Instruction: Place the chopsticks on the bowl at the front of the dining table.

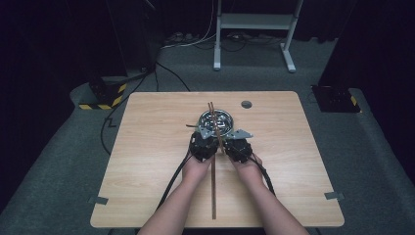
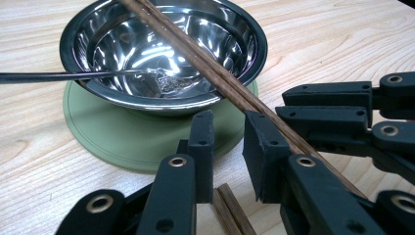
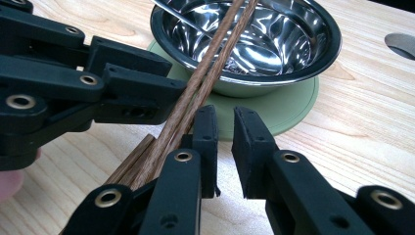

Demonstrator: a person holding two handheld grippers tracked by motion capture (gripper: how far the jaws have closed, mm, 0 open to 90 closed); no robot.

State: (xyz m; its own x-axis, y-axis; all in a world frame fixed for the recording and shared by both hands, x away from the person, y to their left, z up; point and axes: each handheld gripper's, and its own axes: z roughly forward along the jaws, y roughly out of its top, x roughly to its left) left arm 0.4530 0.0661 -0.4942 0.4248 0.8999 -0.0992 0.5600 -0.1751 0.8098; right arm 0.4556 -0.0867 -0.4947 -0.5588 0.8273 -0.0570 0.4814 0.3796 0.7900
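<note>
Chopsticks (image 1: 213, 166), a long brown wooden pair, lying side by side down the middle of the table (image 1: 147, 161), far ends propped on the rim of the steel bowl (image 1: 216, 119), near ends toward the table's front edge. Bowl seated on a green mat (image 2: 122, 137), a thin metal utensil (image 2: 58, 76) resting inside. Left gripper (image 1: 202, 145) and right gripper (image 1: 238, 147) flanking the sticks just short of the bowl, each with jaws drawn narrow, a slim gap between the pads, nothing clamped. Likely light, stiff, smooth and round, so prone to rolling or splaying apart. Best taken near mid-length, both sticks pinched together across their width, where raised off the wood.
</note>
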